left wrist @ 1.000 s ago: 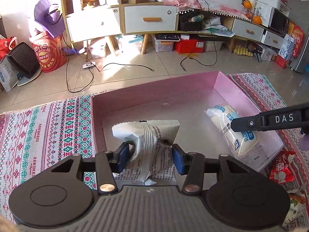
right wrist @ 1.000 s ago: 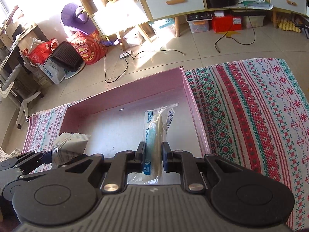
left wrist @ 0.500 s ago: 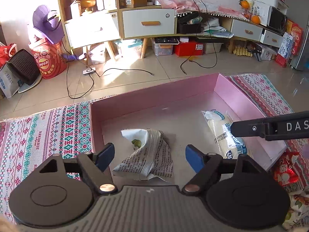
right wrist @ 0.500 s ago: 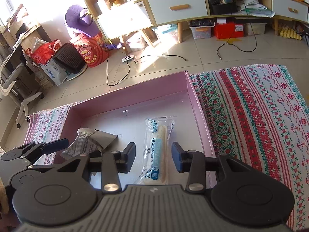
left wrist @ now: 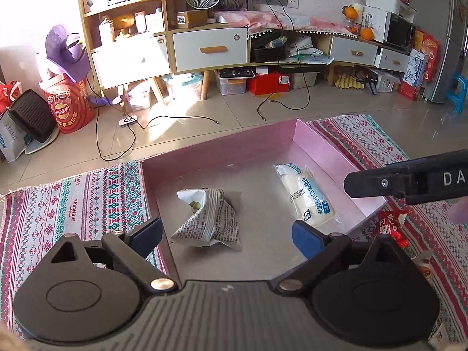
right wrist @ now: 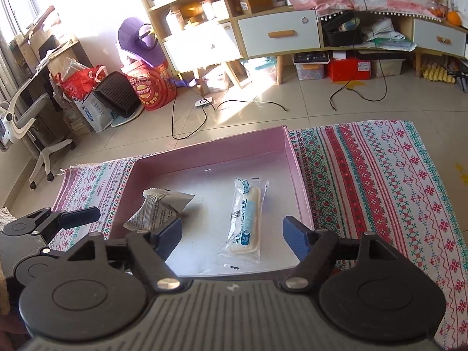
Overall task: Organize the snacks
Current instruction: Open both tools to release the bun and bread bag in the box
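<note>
A shallow pink box (left wrist: 222, 149) (right wrist: 210, 150) lies on a patterned mat. Inside it on the left rests a crumpled white snack bag with black print (left wrist: 209, 219) (right wrist: 159, 209). To its right lies a clear-wrapped pale bread stick with a blue label (left wrist: 307, 197) (right wrist: 247, 216). My left gripper (left wrist: 226, 235) hovers above the white bag, jaws opening wide, nothing pressed between them. My right gripper (right wrist: 232, 235) hangs over the bread stick, jaws also opening, pads clear of the wrapper. One finger of the right gripper (left wrist: 409, 177) shows in the left wrist view.
Red snack packets (left wrist: 392, 225) lie on the mat (right wrist: 380, 181) just right of the box. Beyond the mat are tiled floor, loose cables (left wrist: 280, 105), a red drum (left wrist: 70, 108) and wooden cabinets (left wrist: 210, 46). An office chair (right wrist: 26, 122) stands at far left.
Both grippers let go of their snacks, opened wide and rose back from the box. The white bag and the bread stick now lie loose on the box floor.
</note>
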